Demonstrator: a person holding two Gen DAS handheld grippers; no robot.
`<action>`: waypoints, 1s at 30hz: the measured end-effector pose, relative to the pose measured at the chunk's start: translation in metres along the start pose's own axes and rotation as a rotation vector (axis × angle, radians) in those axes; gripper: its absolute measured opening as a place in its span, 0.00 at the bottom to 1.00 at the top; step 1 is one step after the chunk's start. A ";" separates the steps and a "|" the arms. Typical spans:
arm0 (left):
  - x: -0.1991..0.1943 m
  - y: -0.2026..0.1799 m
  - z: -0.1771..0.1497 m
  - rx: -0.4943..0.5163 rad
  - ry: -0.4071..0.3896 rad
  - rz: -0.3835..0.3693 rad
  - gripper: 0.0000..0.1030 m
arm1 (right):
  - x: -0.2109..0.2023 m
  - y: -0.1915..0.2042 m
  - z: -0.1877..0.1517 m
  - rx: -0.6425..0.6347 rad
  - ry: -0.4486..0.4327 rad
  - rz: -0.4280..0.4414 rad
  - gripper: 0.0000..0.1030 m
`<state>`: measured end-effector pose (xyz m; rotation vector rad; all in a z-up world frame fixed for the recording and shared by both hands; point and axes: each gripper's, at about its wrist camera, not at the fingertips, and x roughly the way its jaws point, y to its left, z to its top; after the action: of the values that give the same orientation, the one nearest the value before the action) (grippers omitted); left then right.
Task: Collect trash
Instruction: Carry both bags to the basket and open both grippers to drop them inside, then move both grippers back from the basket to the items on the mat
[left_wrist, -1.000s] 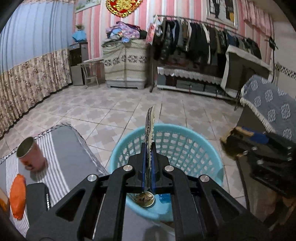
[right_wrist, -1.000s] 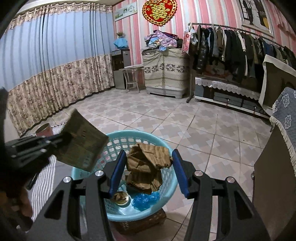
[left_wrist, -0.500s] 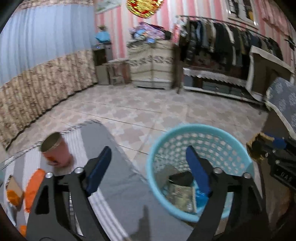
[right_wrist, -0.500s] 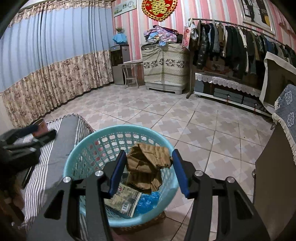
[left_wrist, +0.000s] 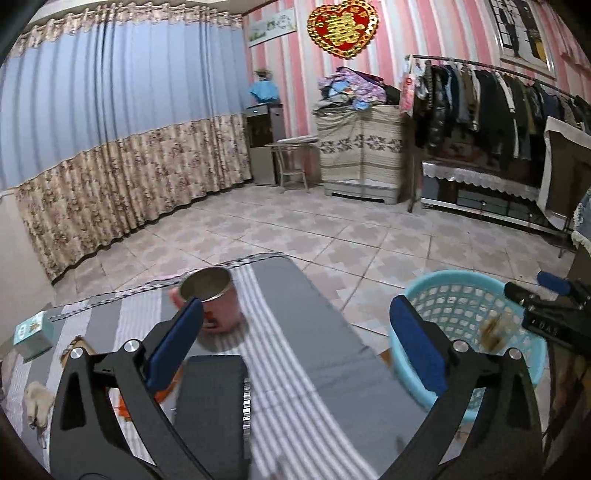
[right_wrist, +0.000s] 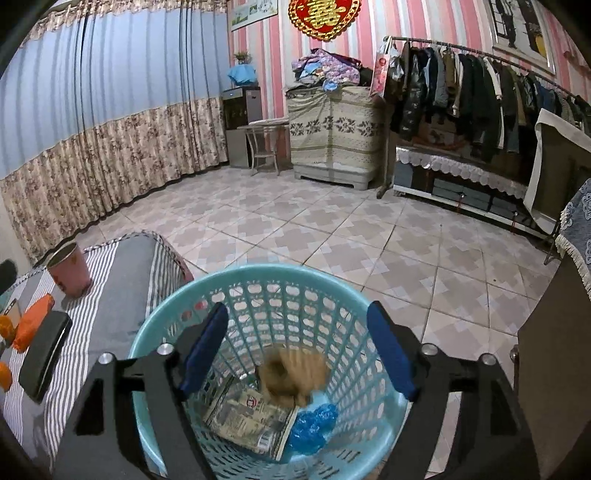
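A light blue plastic basket stands on the tiled floor beside the striped table; it also shows in the left wrist view. My right gripper is open above it, and a blurred brown crumpled paper drops between its jaws into the basket. Inside lie a flat printed wrapper and a blue crumpled bag. My left gripper is open and empty above the grey striped tablecloth, near a pink cup.
On the table lie a dark flat case, orange wrappers, a small teal box and a pale crumpled scrap. A dark cabinet stands right of the basket. Tiled floor stretches beyond to a clothes rack.
My left gripper let the flat wrapper fall into the basket and swung left over the table. My right gripper opened and the brown paper dropped into the basket.
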<state>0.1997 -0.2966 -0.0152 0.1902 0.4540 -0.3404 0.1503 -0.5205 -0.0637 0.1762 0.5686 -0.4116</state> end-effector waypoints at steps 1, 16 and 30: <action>-0.002 0.005 -0.001 0.002 -0.003 0.016 0.95 | 0.000 0.000 0.001 0.000 0.000 0.003 0.77; -0.044 0.068 -0.016 -0.043 -0.018 0.111 0.95 | -0.063 0.053 -0.014 -0.046 -0.094 0.096 0.88; -0.065 0.117 -0.036 -0.089 -0.007 0.166 0.95 | -0.082 0.081 -0.019 -0.073 -0.102 0.099 0.88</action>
<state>0.1732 -0.1608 -0.0055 0.1385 0.4425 -0.1581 0.1130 -0.4153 -0.0296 0.1118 0.4721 -0.3014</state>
